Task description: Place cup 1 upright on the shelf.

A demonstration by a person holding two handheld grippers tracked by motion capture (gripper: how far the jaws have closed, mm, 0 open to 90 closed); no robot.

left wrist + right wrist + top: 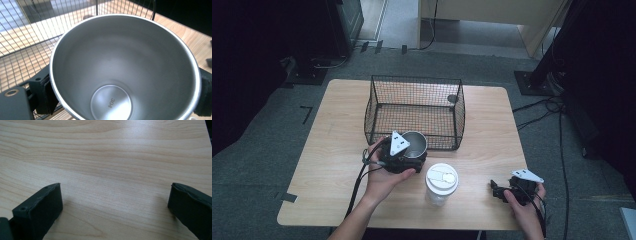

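Observation:
A steel cup stands upright just in front of the black wire basket, with my left gripper shut on it. In the left gripper view the steel cup is seen from above, empty, "304" stamped on its bottom, a black pad pressed to each side. A clear jar with a white lid stands right of that hand. My right gripper rests near the table's front right corner; in the right gripper view the right gripper stands open over bare wood.
The wooden table has free surface at the left and right of the basket. The basket holds nothing I can make out. Cables and dark stands lie on the floor around the table.

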